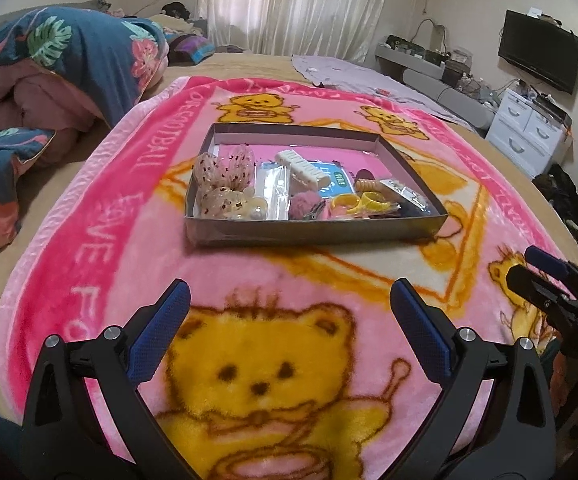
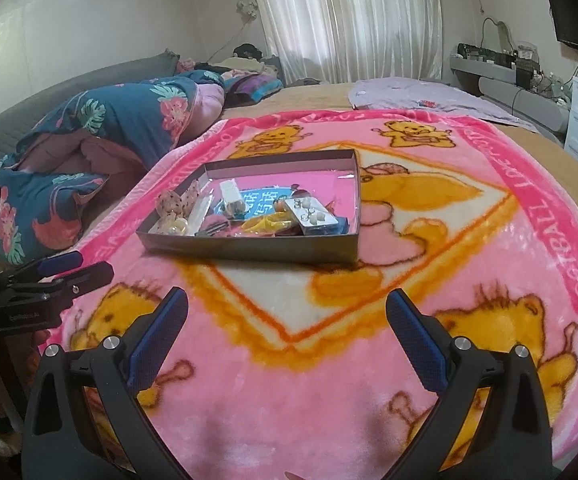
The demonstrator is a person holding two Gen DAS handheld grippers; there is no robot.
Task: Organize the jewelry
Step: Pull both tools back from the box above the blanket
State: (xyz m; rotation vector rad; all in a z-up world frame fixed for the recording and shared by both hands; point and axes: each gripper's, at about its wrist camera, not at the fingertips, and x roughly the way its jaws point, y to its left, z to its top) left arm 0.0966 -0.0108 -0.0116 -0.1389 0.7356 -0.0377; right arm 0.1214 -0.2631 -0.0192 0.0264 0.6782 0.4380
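Two tools, left point(image 1: 289, 312) and right point(image 2: 287, 320), wide open and empty near blanket's point(image 1: 101, 220) front edge, poised toward jewelry box point(image 1: 309, 232).

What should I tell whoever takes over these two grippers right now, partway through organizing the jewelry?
Left gripper: open, empty, over the pink bear blanket, short of the box.
Right gripper: open, empty, also short of the box.
Shallow grey box sits on the blanket, holding everything: spotted bows at its left, white hair clip, yellow rings, earring card at its right.
Done: nothing loose on the blanket that I can see.
Left: items lie jumbled toward the box's near side; sorting probably still needed.
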